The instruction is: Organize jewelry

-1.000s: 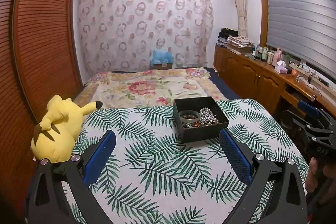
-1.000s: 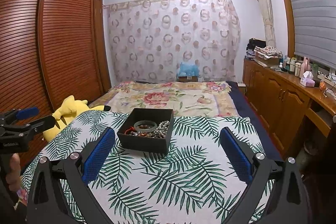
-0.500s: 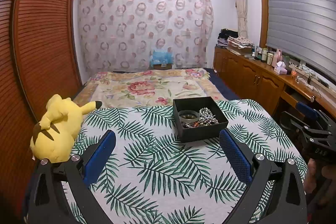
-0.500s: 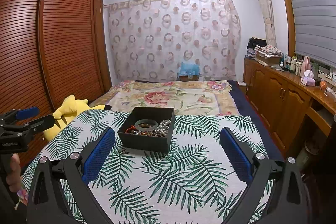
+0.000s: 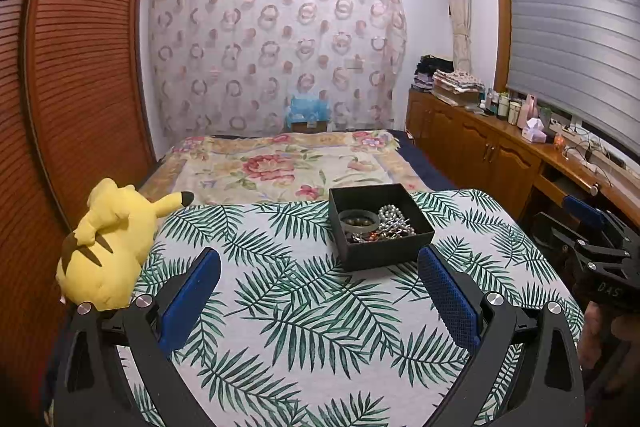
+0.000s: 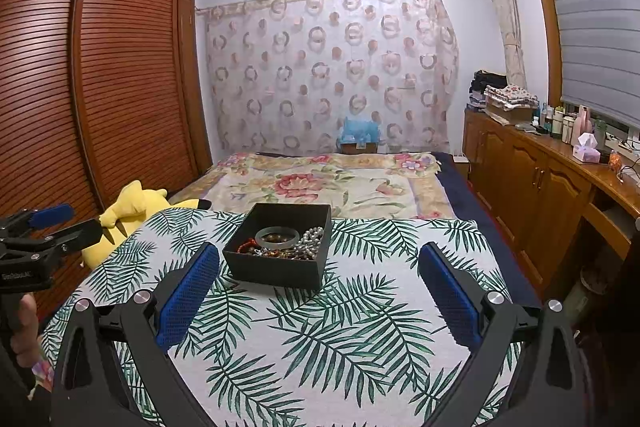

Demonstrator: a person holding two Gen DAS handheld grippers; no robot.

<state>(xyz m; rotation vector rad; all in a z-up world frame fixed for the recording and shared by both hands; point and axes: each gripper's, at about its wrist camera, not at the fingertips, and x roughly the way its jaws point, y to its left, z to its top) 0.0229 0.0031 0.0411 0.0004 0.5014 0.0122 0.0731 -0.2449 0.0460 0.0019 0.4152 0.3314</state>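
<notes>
A black open box (image 5: 384, 255) (image 6: 276, 269) sits on the palm-leaf cloth (image 5: 304, 311) (image 6: 352, 323). Inside it lie a grey-green bangle (image 5: 359, 218) (image 6: 277, 236), a string of pale pearls (image 5: 394, 217) (image 6: 312, 237) and dark red-brown beads (image 6: 250, 247). My left gripper (image 5: 318, 259) is open and empty, held short of the box, which lies toward its right finger. My right gripper (image 6: 318, 257) is also open and empty, the box just beyond its left finger. Each gripper shows at the edge of the other's view (image 5: 592, 247) (image 6: 44, 227).
A yellow plush toy (image 5: 108, 239) (image 6: 132, 215) lies at the cloth's left edge by a slatted wooden wardrobe (image 6: 100, 87). A floral bedspread (image 5: 280, 163) stretches behind the box. A wooden cabinet (image 6: 532, 183) with bottles runs along the right.
Both views have crept slightly forward, so the box sits a little nearer and lower in frame. Both grippers stay open and empty.
</notes>
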